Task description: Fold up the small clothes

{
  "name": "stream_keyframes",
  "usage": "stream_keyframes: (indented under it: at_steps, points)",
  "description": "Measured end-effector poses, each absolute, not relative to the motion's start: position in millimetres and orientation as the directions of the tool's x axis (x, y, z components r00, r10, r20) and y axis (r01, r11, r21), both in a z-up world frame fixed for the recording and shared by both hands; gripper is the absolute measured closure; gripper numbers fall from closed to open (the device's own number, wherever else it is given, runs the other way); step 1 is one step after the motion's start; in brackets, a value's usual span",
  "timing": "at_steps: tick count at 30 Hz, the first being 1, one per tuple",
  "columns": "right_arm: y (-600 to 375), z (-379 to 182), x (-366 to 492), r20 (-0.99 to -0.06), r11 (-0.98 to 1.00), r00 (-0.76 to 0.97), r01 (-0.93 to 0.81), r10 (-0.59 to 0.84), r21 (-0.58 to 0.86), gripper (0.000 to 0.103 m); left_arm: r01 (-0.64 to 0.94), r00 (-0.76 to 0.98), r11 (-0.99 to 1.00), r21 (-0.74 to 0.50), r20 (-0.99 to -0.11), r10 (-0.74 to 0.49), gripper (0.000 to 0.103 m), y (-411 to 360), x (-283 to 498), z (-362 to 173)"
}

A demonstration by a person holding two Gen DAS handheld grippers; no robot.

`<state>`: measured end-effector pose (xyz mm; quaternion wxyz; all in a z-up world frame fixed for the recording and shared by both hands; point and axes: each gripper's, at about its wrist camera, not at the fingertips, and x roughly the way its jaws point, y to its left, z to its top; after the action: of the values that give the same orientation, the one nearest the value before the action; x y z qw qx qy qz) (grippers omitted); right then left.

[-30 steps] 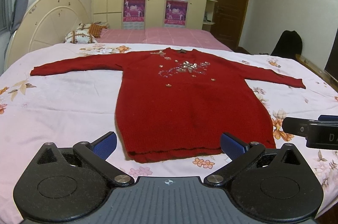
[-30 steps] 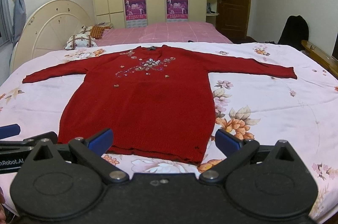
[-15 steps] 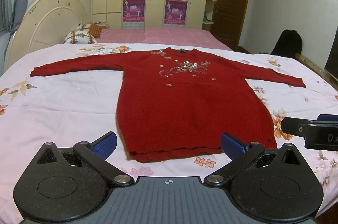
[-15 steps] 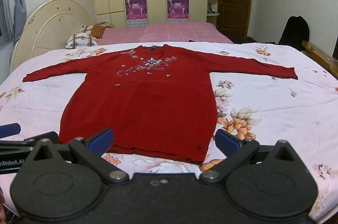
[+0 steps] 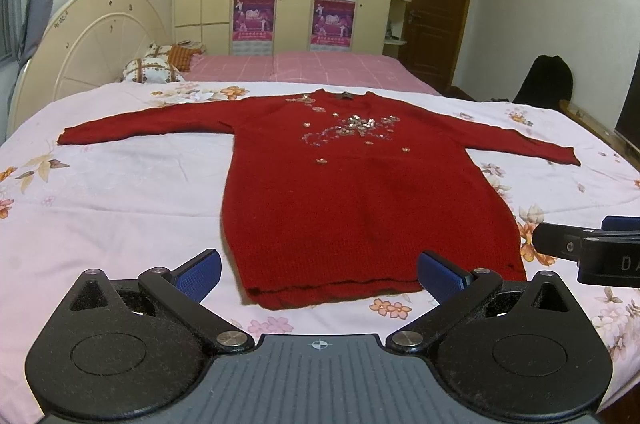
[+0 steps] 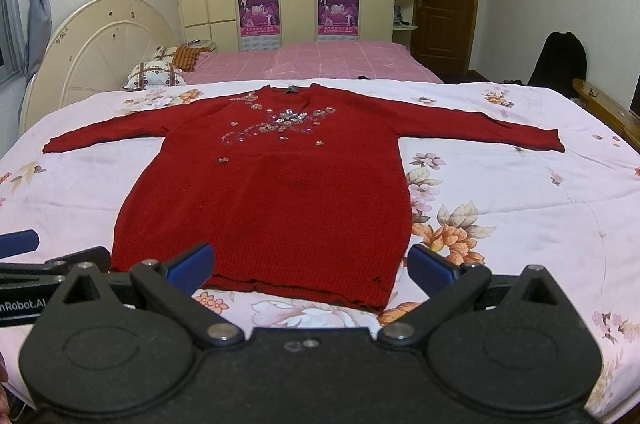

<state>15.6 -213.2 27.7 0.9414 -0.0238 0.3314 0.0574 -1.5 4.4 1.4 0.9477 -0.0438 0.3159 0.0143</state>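
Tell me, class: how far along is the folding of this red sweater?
Done: the red sweater lies flat on the floral bedsheet, both sleeves spread out. In hand: nothing; the left gripper and right gripper are open near the hem. Left: every fold.

Bare floral bedspread (image 5: 120, 199) lies open around the flat red sweater (image 5: 360, 203); pillows (image 5: 152, 73) sit well back.

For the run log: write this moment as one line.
left gripper: open, empty | right gripper: open, empty | red knitted sequinned sweater: flat, unfolded, sleeves spread
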Motion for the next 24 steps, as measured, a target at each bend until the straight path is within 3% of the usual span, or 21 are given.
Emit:
stream_keyframes:
  at_steps: [18, 24]
  points:
    - [-210.8, 21.4, 26.5, -0.640, 0.991, 0.761, -0.137, 0.108, 0.003, 0.001, -0.035, 0.795, 0.998, -0.057, -0.607, -0.007, 0.000, 4.2, 7.8, -0.2]
    - [-242.6, 8.6, 48.3, -0.681, 0.953, 0.667, -0.181, 0.302, 0.244, 0.001, 0.018, 0.778, 0.988, -0.154, -0.618, -0.111, 0.000, 10.8, 31.1, -0.4]
